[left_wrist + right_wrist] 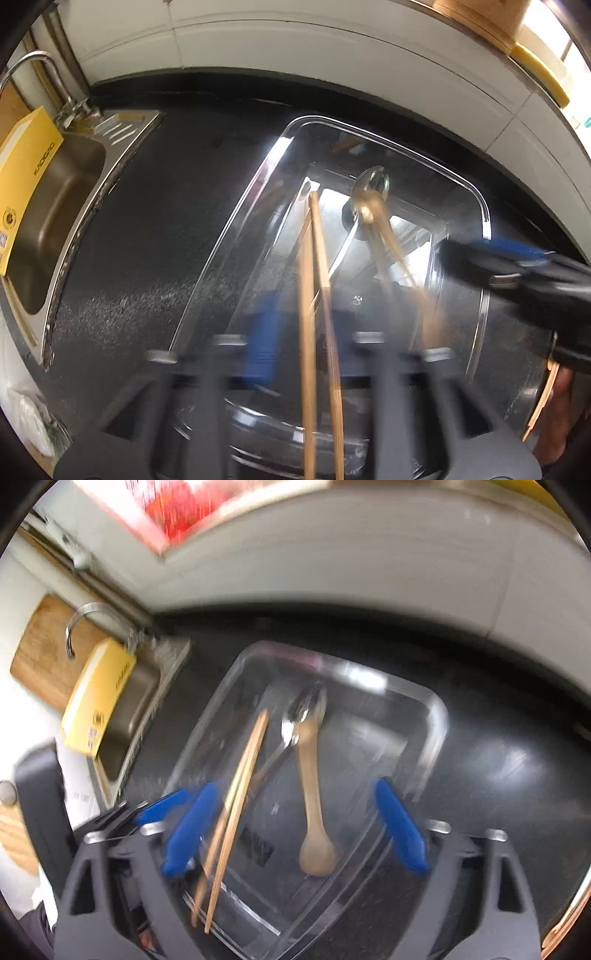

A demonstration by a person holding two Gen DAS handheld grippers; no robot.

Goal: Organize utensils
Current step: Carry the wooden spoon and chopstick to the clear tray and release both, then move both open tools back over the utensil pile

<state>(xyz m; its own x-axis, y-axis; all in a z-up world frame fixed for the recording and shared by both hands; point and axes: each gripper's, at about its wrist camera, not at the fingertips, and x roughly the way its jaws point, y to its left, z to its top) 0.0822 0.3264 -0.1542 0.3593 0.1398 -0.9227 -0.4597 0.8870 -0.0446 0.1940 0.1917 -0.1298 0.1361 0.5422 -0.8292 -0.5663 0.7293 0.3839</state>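
On the black desk [147, 221], a clear plastic tray [436, 716] is holding the utensils: a pair of wooden chopsticks [240, 794] lying along its left side, a wooden spoon [314, 812] near the middle, and a metal spoon [291, 723] between them, touching the wooden spoon's handle end. The right gripper [295, 827] is hovering over the tray's near edge, jaws spread wide with nothing between them. The left gripper [295, 354] is blurred; I cannot tell how its jaws are standing. A sink [55, 206] is sitting at the desk's left edge.
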